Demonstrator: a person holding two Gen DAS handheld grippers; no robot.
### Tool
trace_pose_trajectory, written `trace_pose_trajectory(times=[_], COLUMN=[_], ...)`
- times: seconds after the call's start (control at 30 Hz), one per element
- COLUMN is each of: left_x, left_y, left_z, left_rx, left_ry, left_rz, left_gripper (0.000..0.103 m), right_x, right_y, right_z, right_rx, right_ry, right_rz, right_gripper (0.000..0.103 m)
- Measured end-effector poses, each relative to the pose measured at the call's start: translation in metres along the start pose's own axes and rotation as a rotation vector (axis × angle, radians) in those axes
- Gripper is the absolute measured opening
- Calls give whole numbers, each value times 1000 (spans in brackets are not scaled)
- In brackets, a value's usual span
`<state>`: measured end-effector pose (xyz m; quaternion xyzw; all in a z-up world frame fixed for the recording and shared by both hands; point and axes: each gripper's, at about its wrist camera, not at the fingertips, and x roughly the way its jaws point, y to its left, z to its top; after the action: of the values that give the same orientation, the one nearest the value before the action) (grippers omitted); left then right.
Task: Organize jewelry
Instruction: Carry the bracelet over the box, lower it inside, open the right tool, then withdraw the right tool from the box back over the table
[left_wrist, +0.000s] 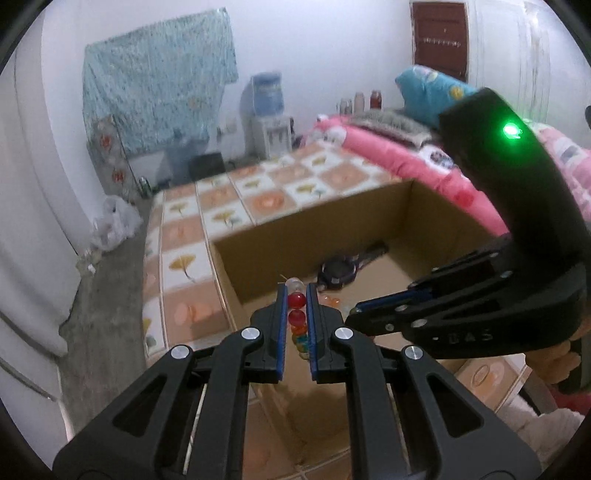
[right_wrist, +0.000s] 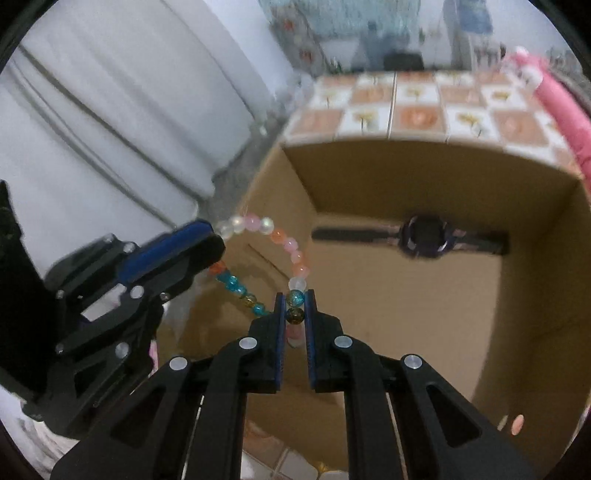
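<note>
Cardboard box (right_wrist: 406, 177) unlabelled; right gripper (left_wrist: 354, 312) lettering illegible.

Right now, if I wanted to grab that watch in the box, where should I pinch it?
Pinch the watch by a strap, coming straight down from above. It lies flat on the cardboard box floor, straps stretched out both ways. The straps look narrower than the chunky face, probably easier for a tool to close on.

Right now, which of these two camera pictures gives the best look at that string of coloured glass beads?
The right wrist view: the string of coloured glass beads arcs in full between the left gripper and right gripper, over the brown cardboard box. The left wrist view shows only a few red and orange beads pinched between its own fingers.
</note>
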<state>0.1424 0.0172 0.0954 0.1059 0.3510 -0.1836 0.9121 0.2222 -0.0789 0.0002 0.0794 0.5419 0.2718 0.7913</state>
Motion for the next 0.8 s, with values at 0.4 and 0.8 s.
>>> trace_pose_trajectory(times=[0.4,0.8], left_x=[-13,-107], left_y=[10,1], left_z=[-11,-43], left_rx=[-6,-114], left_ry=[-20,-197], left_rz=[78,9], left_gripper=[17,44], right_x=[19,-83], right_y=[-4,21], right_z=[3,-57], right_rx=[64,-88], right_ry=[49,-301], right_rz=[41,-6], right_gripper=[11,36])
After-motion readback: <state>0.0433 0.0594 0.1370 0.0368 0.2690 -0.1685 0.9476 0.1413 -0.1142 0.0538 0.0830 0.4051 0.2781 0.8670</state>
